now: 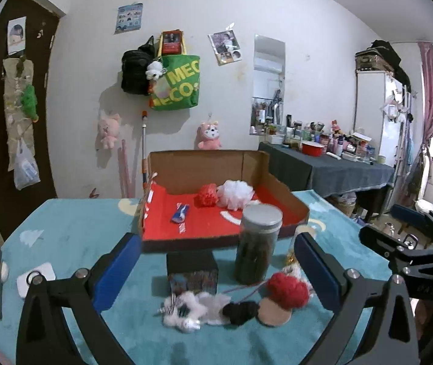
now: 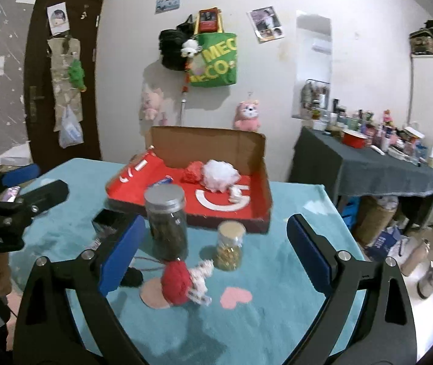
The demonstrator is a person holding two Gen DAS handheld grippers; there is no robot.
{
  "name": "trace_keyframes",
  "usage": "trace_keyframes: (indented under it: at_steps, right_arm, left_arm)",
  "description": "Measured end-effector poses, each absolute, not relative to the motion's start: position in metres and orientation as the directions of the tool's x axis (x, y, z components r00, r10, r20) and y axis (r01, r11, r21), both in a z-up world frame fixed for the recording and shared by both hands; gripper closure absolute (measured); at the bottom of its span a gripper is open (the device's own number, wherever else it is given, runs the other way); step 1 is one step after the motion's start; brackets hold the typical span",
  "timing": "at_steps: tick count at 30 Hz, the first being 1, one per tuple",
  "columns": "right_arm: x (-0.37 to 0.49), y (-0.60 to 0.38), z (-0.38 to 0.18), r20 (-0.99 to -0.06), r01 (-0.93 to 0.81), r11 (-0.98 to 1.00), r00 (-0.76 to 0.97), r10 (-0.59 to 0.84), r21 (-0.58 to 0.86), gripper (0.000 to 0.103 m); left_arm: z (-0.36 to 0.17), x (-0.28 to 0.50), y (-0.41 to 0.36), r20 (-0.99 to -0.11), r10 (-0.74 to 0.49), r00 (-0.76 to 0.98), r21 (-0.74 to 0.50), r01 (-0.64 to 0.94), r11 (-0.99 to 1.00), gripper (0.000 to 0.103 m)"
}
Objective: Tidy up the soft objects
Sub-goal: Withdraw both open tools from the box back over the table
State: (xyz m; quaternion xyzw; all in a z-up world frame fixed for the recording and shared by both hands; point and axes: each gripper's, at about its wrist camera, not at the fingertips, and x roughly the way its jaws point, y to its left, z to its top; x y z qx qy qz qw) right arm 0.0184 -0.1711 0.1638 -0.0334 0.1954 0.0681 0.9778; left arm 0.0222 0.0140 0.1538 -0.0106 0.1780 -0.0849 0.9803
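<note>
1. The red yarn ball (image 2: 176,283) lies on the blue table (image 2: 277,319), near the tall jar (image 2: 167,225).
2. It looks soft and light; we should squeeze its round middle.
3. Our right gripper (image 2: 213,261) and left gripper (image 1: 216,270) both stand wide open, holding nothing.
4. The box (image 2: 262,164) already has 2 fluffy balls.

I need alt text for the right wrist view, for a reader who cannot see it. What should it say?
The open right gripper hovers empty over a teal tablecloth, above a red yarn ball and a white knitted toy. Behind stand a dark jar and a small gold-filled jar, then a red-lined cardboard box holding red and white pompoms.
</note>
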Motion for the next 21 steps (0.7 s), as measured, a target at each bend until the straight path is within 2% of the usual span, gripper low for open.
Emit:
trace_keyframes:
  at_steps: [5, 12, 21]
  right_arm:
    - [0.007, -0.173, 0.136, -0.374, -0.101, 0.994, 0.924, 0.083, -0.029, 0.007]
    - [0.011, -0.181, 0.092, -0.428, -0.077, 0.997, 0.900, 0.079, 0.022, 0.007]
    - [0.018, -0.179, 0.065, -0.480, -0.079, 0.997, 0.874, 0.075, 0.012, 0.007]
  left_arm:
    - [0.121, 0.016, 0.017, -0.367, -0.167, 0.915, -0.075, 0.150, 0.986, 0.000]
    - [0.079, 0.021, 0.018, -0.453, -0.164, 0.876, -0.088, 0.138, 0.986, 0.000]
    - [0.063, 0.029, 0.021, -0.498, -0.145, 0.855, -0.077, 0.123, 0.989, 0.000]
